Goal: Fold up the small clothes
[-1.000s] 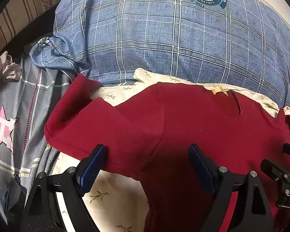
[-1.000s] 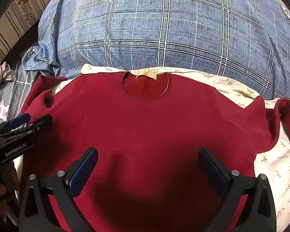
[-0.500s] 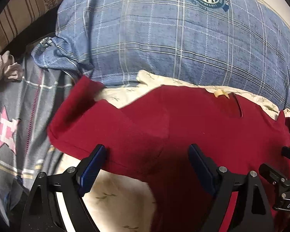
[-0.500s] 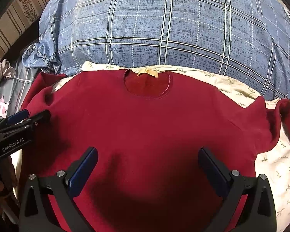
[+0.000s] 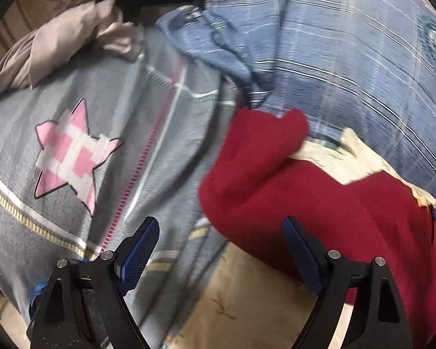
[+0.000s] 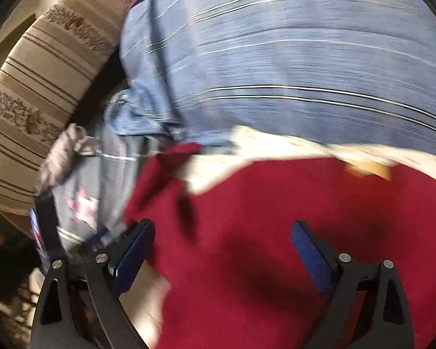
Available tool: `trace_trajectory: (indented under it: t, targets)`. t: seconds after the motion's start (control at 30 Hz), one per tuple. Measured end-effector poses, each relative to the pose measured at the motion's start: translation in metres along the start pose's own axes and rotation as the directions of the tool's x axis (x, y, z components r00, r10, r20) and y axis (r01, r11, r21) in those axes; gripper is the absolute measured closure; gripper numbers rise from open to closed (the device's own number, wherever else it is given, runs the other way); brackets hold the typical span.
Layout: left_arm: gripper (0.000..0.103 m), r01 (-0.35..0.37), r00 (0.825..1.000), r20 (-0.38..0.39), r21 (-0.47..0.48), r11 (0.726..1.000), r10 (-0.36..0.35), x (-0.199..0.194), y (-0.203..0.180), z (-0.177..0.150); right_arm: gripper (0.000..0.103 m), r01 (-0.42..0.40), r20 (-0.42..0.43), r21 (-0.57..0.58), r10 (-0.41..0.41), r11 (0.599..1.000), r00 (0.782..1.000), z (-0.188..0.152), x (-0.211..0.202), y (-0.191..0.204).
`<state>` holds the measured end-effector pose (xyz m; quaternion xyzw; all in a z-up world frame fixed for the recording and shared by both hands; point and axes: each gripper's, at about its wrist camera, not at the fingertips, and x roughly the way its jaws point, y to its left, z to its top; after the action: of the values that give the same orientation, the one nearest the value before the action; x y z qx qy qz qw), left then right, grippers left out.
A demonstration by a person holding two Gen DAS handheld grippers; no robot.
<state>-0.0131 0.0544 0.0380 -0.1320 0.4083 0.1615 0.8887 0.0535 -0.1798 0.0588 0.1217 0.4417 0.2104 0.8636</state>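
Note:
A dark red shirt [image 6: 290,232] lies flat on a cream leaf-print sheet [image 5: 255,299], its neck label [image 6: 369,170] toward the pillow. Its left sleeve [image 5: 255,157] shows in the left wrist view, lying partly on the grey quilt. My left gripper [image 5: 221,250] is open and empty, just left of and below the sleeve. My right gripper [image 6: 222,250] is open and empty above the shirt's left chest and shoulder. Both views are motion-blurred.
A big blue plaid pillow [image 6: 290,58] lies behind the shirt. A grey quilt with a pink star [image 5: 69,151] lies at the left, with a beige crumpled cloth [image 5: 72,35] behind it. A striped brown cushion [image 6: 43,87] stands at the far left.
Both grippers have swung fast to the left. The left one has left the shirt body and now faces the sleeve and quilt. The shirt itself has not moved.

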Motion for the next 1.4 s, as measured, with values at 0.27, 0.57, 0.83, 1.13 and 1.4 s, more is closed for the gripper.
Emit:
trace_trajectory:
  t: [0.27,0.57,0.83,1.13,1.4]
  targets:
    - [0.017,0.017,0.999,-0.040,-0.036,0.999,-0.018,0.017,0.013,0.006,0.008,-0.105,-0.142,0.048,0.111,0.993,0.984,0.078,0.118,0.054]
    - [0.017,-0.019,0.999,-0.043,-0.143,0.989,0.013,0.023,0.042,0.013,0.019,-0.050,-0.265,-0.113,0.019,0.992,0.964,0.107,0.218,0.105]
    - [0.017,-0.001,0.999,-0.053,-0.114,0.993,-0.005,0.031,0.035,0.017,0.020,0.096,-0.367,-0.205,-0.168,0.974,0.915,0.095,0.289,0.109]
    - [0.017,-0.033,0.999,-0.038,-0.145,0.989,0.028,0.029,0.040,0.016,0.092,0.110,-0.299,-0.316,-0.209,0.942,0.931,0.089,0.279,0.129]
    - [0.017,-0.026,0.999,0.030,-0.133,0.991,0.030,0.006,0.035,0.014,0.093,-0.023,-0.043,-0.226,0.014,0.974,0.999,0.119,0.096,0.104]
